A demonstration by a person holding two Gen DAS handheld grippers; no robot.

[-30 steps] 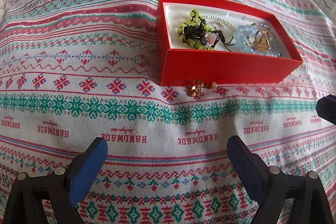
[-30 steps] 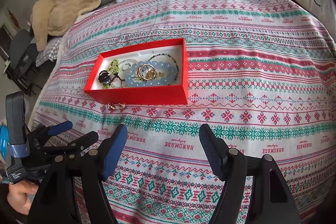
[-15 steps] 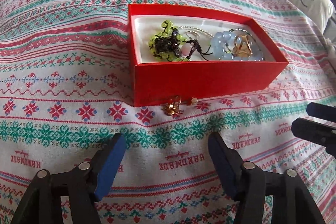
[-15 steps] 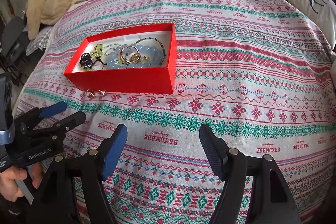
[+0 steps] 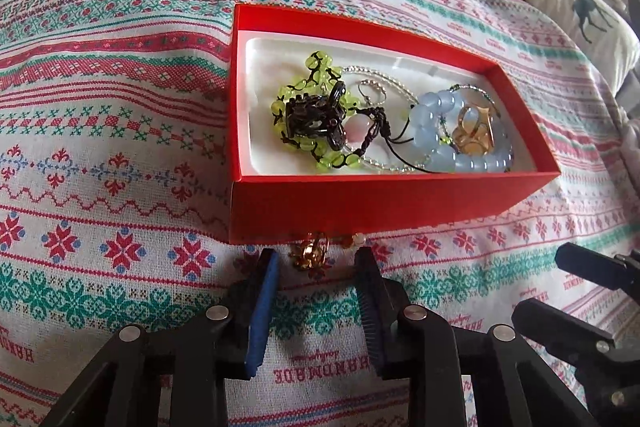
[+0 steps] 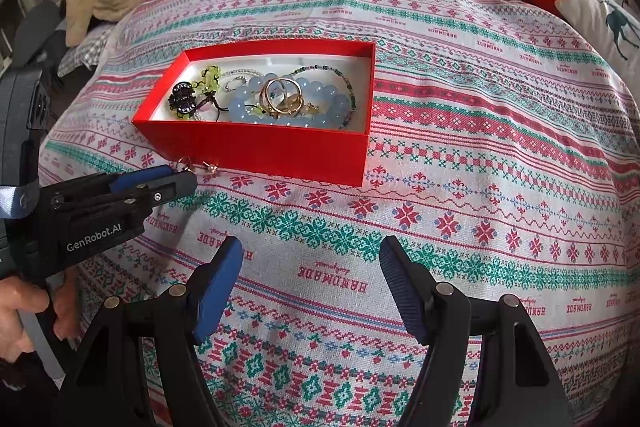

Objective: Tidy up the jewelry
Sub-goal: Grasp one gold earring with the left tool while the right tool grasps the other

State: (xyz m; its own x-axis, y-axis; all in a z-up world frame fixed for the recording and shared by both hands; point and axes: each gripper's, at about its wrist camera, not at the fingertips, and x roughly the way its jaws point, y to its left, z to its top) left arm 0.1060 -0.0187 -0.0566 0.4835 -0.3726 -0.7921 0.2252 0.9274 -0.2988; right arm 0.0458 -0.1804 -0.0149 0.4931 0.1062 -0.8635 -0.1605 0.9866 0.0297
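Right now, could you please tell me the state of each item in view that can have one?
Red jewelry box: open, no lid on, holding jewelry.
Blue bead bracelet: inside the box.
Green bead bracelet: inside the box, tangled with a black piece.
Gold earrings: outside the box, lying on the bedspread against its front wall.
Left tongs: open, straddling the earrings.
Right tongs: open, empty, above the bedspread.

Matt red box [image 5: 384, 207], seemingly card, on woven cloth bedspread [image 5: 100, 155].
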